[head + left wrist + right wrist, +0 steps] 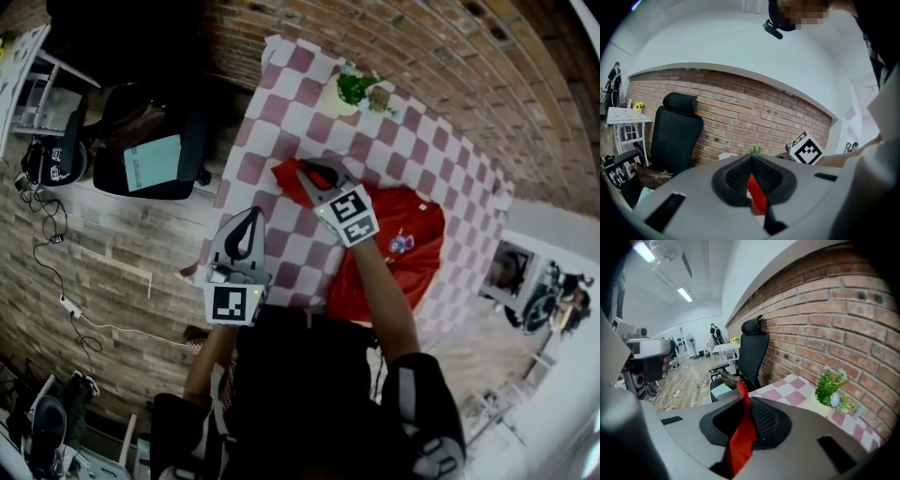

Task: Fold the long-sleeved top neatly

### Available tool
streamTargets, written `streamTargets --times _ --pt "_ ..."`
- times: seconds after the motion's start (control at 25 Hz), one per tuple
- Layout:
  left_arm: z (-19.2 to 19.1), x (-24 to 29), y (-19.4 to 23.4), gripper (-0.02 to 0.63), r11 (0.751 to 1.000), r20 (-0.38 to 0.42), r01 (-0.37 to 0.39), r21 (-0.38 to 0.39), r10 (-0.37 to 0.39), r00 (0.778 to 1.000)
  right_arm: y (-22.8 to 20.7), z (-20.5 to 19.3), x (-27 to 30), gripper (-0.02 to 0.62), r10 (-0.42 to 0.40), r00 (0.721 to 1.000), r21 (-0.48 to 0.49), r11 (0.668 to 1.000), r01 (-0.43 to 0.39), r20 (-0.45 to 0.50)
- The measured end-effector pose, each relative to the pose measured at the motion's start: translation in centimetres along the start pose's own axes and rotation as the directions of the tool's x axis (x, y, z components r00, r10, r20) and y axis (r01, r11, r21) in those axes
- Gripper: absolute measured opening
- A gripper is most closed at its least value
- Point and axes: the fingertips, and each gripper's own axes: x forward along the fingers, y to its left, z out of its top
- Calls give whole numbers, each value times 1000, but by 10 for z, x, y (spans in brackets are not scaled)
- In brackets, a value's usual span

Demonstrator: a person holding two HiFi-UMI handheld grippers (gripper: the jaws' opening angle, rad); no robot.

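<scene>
Both claws (pixel 253 215) (pixel 307 173) tight on red top (pixel 412 234)

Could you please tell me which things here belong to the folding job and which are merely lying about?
Job: red long-sleeved fabric top; left tool and right tool, both clamped on it; pink-and-white checked tablecloth beneath.
Lying about: small green potted plant; black padded office chair.
</scene>
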Motion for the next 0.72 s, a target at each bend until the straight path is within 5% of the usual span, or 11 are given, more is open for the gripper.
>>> streamTargets --times 0.72 --pt "5 -7 -168 6 972 -12 186 146 -186 982 -16 -41 -259 46 -204 960 62 979 195 191"
